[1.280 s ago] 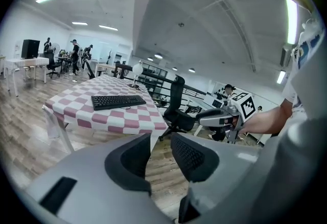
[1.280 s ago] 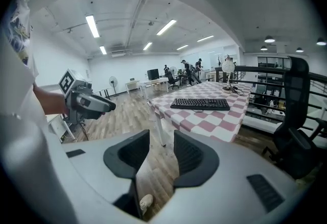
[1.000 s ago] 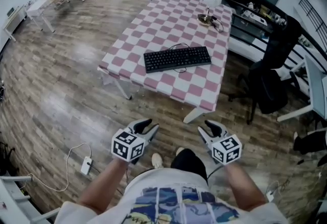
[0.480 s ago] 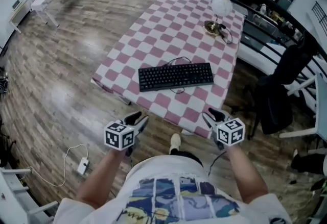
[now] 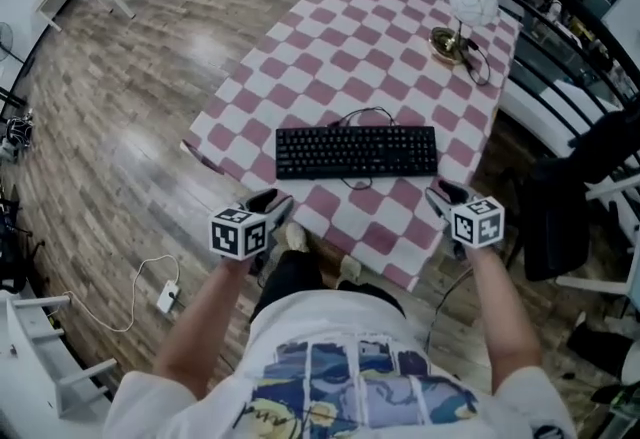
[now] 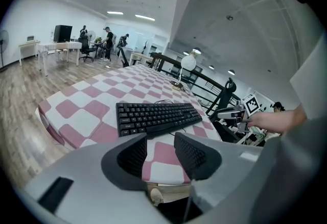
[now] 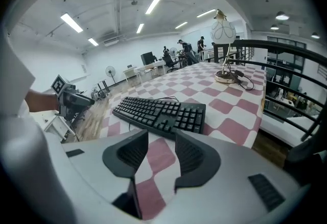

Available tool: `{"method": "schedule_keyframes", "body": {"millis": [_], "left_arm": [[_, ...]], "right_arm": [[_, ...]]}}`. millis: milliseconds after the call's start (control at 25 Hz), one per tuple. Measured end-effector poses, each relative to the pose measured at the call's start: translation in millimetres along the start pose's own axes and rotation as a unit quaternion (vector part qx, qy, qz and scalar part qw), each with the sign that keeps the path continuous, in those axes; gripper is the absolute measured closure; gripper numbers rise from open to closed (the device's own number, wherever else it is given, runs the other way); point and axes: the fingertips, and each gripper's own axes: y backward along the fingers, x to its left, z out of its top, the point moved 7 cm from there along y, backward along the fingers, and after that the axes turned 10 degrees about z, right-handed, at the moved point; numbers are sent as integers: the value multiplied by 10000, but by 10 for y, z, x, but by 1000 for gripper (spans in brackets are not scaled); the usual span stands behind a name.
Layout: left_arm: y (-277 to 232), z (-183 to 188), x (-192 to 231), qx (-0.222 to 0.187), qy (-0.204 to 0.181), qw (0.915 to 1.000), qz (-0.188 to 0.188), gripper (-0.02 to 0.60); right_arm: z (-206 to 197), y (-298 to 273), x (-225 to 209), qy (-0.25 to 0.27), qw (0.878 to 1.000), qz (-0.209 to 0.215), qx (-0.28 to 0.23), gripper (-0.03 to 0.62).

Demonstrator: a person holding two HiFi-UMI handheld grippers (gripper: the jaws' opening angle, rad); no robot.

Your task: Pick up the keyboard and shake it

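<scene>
Checkered tabletop [image 5: 330, 57] is carrying the keyboard [image 5: 356, 151], lying flat and untouched.
Left gripper [image 5: 272, 205] and right gripper [image 5: 445, 195] are lining up with its ends, probably for a two-sided lift; jaws, just opening, are standing apart, nothing between.

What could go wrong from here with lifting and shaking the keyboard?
The cable loops loose behind the keyboard and may snag or drag when it rises. The keyboard is long and lies near the front edge of the table; an uneven grip could tilt it, and it might slip to the floor.
</scene>
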Motion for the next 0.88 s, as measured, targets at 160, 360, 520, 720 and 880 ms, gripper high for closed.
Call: {"method": "schedule_keyframes", "body": {"millis": [160, 360, 520, 720, 880], "left_arm": [[-365, 114, 259, 232, 114, 9996, 65, 412], [-725, 223, 573, 496, 122, 9985, 211, 400], [-986, 296, 703, 622, 126, 9974, 334, 383], [-1195, 335, 826, 696, 281, 9964, 385, 364], [-1329, 366, 894, 828, 347, 9954, 323, 345]], "right_arm": [[161, -212, -332, -271, 9996, 75, -41, 397], [336, -539, -540, -262, 9993, 31, 250, 384], [465, -766, -740, -197, 9987, -114, 449, 356], [477, -936, -981, -364, 9969, -197, 673, 320], [487, -1026, -1106, -577, 9954, 15, 765, 289]]}}
